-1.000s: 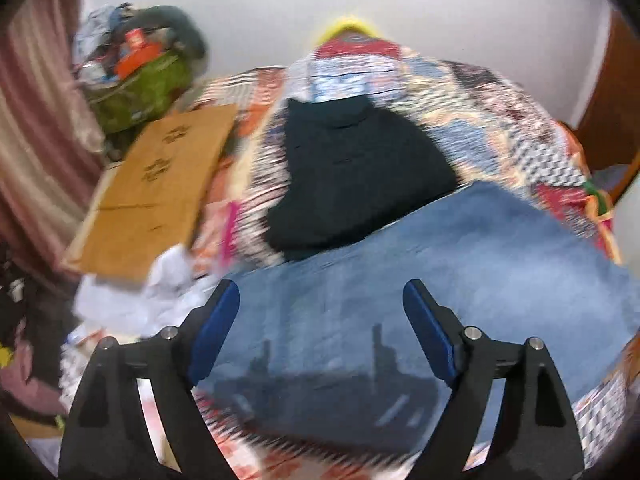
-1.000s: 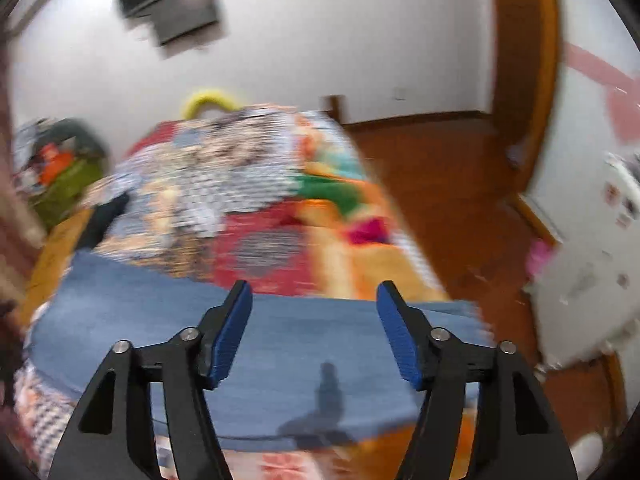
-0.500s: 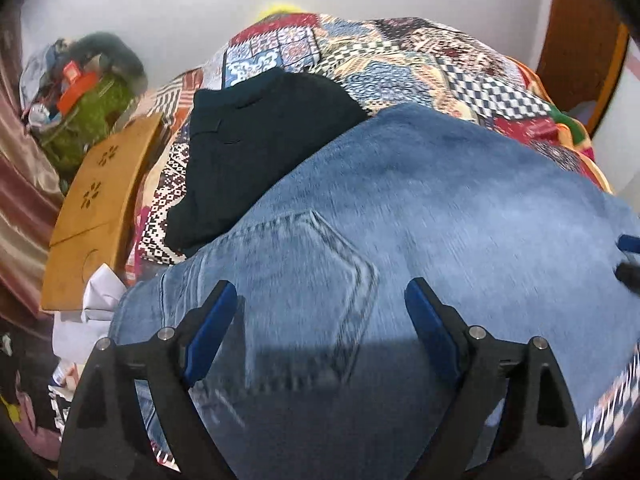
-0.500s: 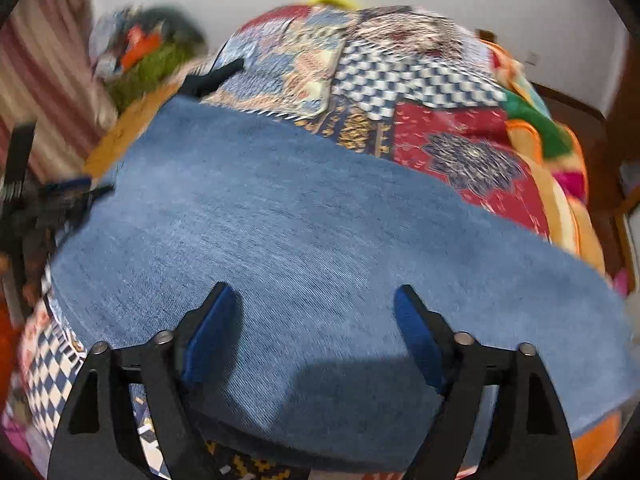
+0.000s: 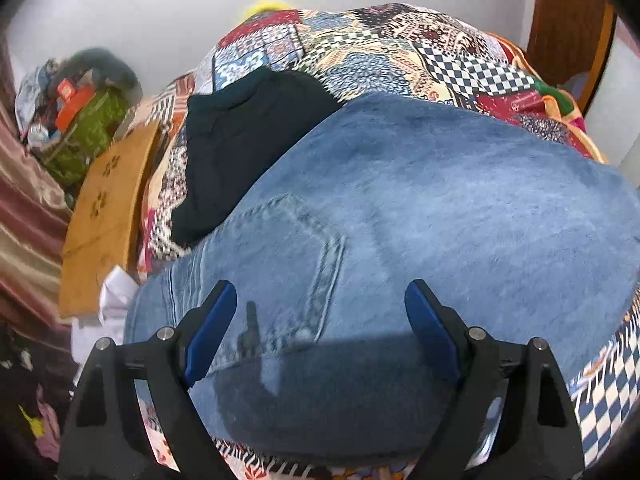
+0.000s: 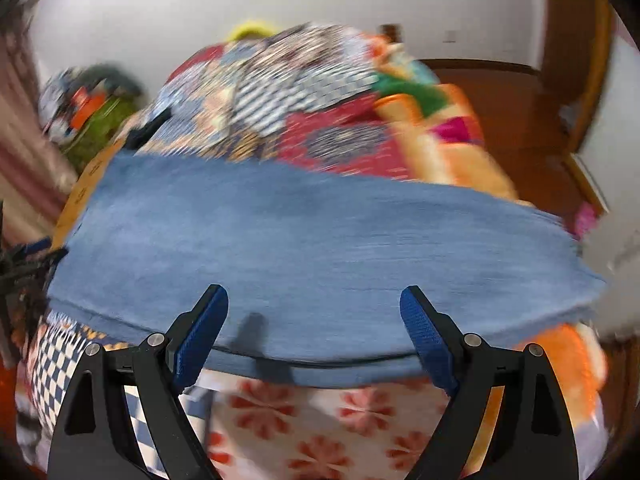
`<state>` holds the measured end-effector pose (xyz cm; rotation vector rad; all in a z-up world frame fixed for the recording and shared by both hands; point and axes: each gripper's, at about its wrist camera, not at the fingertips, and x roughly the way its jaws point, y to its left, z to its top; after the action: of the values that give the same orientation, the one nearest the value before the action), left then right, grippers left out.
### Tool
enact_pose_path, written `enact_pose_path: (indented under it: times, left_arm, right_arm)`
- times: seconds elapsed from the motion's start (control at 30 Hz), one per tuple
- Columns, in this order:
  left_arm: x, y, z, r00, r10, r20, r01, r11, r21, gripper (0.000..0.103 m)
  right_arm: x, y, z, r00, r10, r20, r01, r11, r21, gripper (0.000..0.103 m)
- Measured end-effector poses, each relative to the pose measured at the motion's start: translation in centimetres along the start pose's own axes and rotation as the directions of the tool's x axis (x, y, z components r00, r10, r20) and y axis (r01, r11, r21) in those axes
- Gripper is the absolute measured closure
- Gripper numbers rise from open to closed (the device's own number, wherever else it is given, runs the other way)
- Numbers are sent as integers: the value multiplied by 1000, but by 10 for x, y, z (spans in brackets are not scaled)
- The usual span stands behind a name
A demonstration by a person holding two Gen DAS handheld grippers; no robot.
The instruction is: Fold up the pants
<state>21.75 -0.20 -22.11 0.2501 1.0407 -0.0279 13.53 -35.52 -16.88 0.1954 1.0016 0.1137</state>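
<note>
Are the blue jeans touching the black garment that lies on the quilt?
Touching. The left wrist view shows the jeans edge lying over the black garment's lower corner, no quilt visible between.

the left hand-held gripper [image 5: 320, 312] had two matte black fingers, each built as an angular frame with a long triangular cut-out. a ribbed blue pad [image 5: 210, 330] lined the inner face of every fingertip. round silver screw heads sat on the upper edge of each finger, two per side, near the pad and further out. the right hand-held gripper [image 6: 314, 312] was of the same make: black skeletal fingers, textured blue pads [image 6: 428, 338], paired silver screws. no skin, sleeve or cable showed in either view.
</note>
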Motion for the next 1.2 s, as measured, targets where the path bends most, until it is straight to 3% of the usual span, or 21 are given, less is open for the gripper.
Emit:
enact_pose_path:
  times: [0.17, 0.4, 0.6, 0.7, 0.8, 0.97, 1.03, 1.2]
  left_arm:
    - [8, -27, 25, 1000, -10, -19, 11, 999, 53, 16]
    - [21, -78, 56, 997, -60, -51, 67, 987, 143, 16]
    - [33, -98, 76, 987, -122, -105, 135, 983, 128, 16]
    - [40, -102, 83, 978, -160, -131, 173, 981, 93, 16]
    - [46, -104, 87, 968, -200, -152, 210, 976, 50, 16]
    - [54, -112, 93, 960, -231, -158, 235, 972, 3, 10]
    - [52, -119, 94, 960, -233, -154, 238, 971, 18, 10]
    - [41, -129, 96, 948, -294, -124, 298, 954, 12, 10]
  right_arm:
    - [-26, -60, -5, 995, -77, 55, 68, 985, 160, 17]
    - [-35, -145, -33, 989, -140, 41, 110, 897, 429, 17]
    - [-18, -181, -35, 992, -118, 42, 78, 839, 538, 18]
    - [-2, -190, -32, 996, -90, 30, 56, 816, 576, 28]
    - [12, -196, -32, 996, -83, 18, 56, 799, 599, 46]
    - [17, -211, -32, 995, -80, 57, 25, 770, 638, 90]
    - [10, -209, -26, 993, -83, 80, 15, 782, 623, 95]
    - [-27, -187, -3, 977, -137, 162, 37, 860, 508, 96]
